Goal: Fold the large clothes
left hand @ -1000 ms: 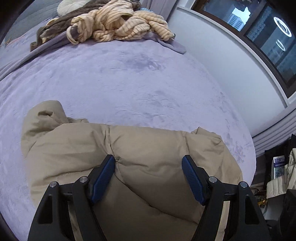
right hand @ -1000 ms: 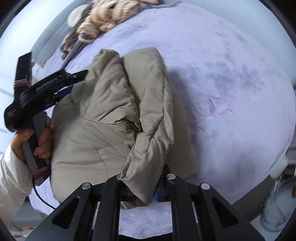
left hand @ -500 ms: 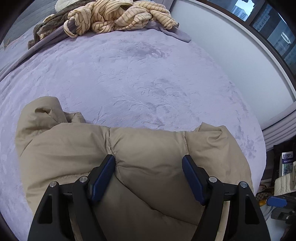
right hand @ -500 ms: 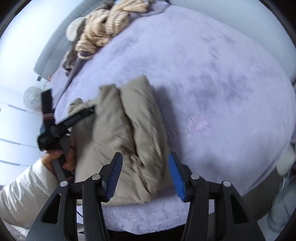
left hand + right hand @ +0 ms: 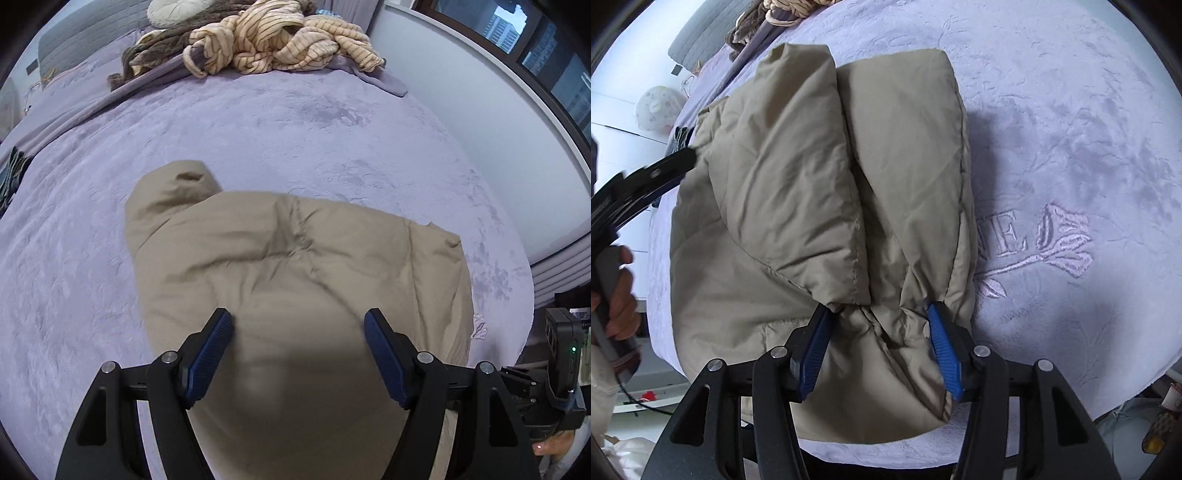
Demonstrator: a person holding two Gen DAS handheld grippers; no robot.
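Observation:
A beige puffer jacket point(image 5: 295, 273) lies folded on the lavender bed cover point(image 5: 258, 122); it also shows in the right wrist view point(image 5: 798, 177). My left gripper point(image 5: 299, 325) is open and hovers over the jacket's near part, holding nothing. My right gripper point(image 5: 879, 317) is open, its blue pads on either side of the bunched jacket edge at the bed's near side. The left gripper point(image 5: 646, 177) shows in the right wrist view at the jacket's left side, and the right one point(image 5: 554, 369) shows at the right edge of the left wrist view.
A heap of striped cream and brown clothes point(image 5: 266, 40) lies at the far end of the bed. A white wall and dark window point(image 5: 517, 74) run along the right. An embroidered rose point(image 5: 1052, 240) marks the cover right of the jacket. The bed's edge is close below.
My right gripper let go of the jacket edge, opened, drew back, then came in close again around the bunched edge. My left gripper lifted and pulled back, staying open.

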